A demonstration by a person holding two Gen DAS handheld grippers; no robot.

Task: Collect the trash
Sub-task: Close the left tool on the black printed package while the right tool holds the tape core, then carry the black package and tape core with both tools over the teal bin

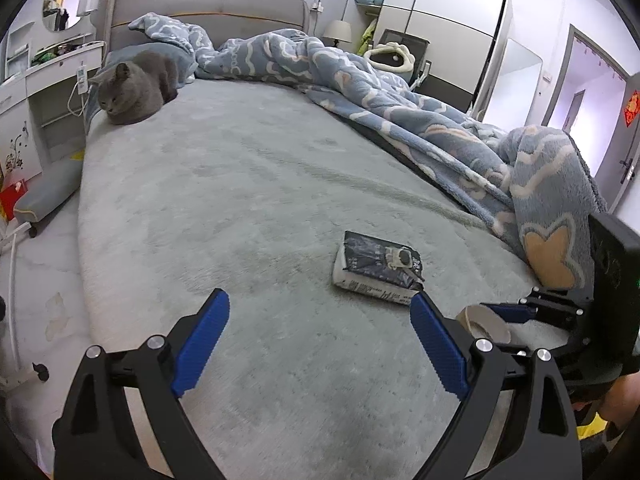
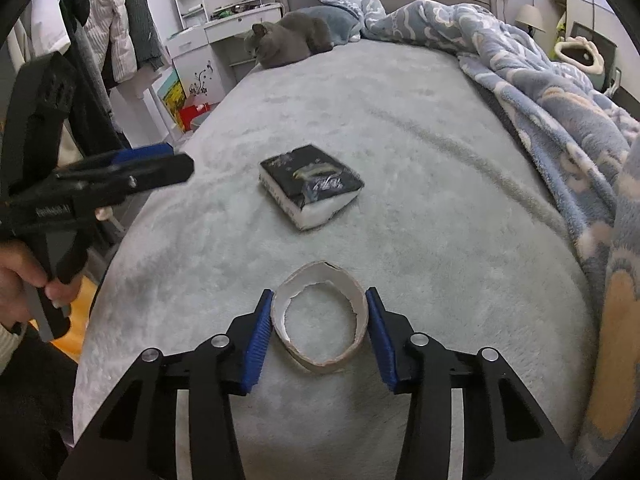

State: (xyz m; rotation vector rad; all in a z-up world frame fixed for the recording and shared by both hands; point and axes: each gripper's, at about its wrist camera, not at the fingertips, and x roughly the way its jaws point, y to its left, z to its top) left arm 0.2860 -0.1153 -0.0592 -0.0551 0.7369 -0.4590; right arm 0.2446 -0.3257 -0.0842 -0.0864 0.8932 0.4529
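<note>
Open bedspread (image 2: pixel 400 160) around tissue pack (image 2: pixel 310 184)

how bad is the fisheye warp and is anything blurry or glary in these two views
Left wrist view: strong barrel warp, the bed bulges and black corners vignette; the tissue pack is sharp, the window light at right washes out. Right wrist view: same warp; the cardboard ring between the right gripper's pads is crisp, the left gripper and hand at the edge look soft. Flat light, faint shadows.

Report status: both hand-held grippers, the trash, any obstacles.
Left hand-held gripper open, empty. Right hand-held gripper shut on cardboard ring. Tissue pack ahead on bed. Cat far off.
</note>
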